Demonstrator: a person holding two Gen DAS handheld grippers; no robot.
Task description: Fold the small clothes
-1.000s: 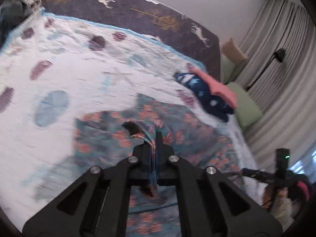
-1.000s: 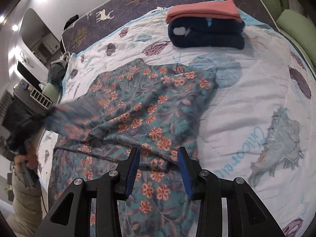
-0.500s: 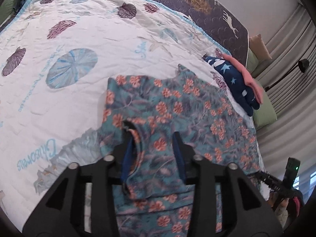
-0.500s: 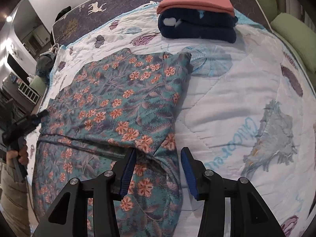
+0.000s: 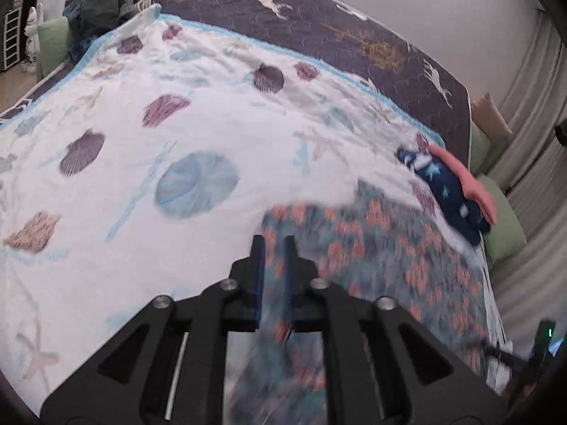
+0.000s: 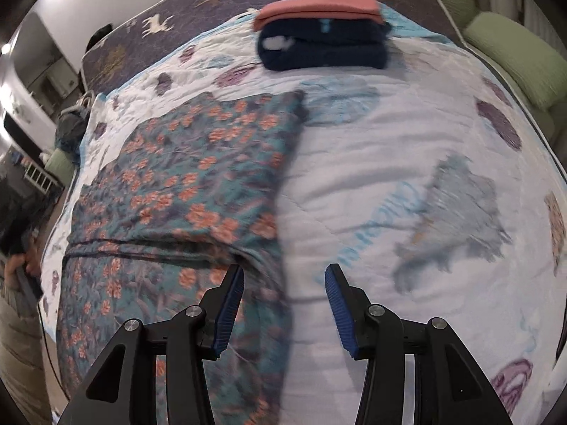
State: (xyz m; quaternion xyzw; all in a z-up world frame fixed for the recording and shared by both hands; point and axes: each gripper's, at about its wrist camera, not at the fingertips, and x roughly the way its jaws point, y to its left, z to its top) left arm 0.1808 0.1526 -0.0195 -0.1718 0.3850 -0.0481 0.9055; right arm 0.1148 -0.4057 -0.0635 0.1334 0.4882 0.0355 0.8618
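On a bed with a seashell quilt, a floral garment is lying part-folded near the foot edge, the left tool closing with nothing pinched and the right tool spread over its hem, so gripping that edge for another fold is likely coming next.

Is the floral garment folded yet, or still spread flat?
Partly folded: the floral garment has one layer doubled over another, with a fold edge crossing it.
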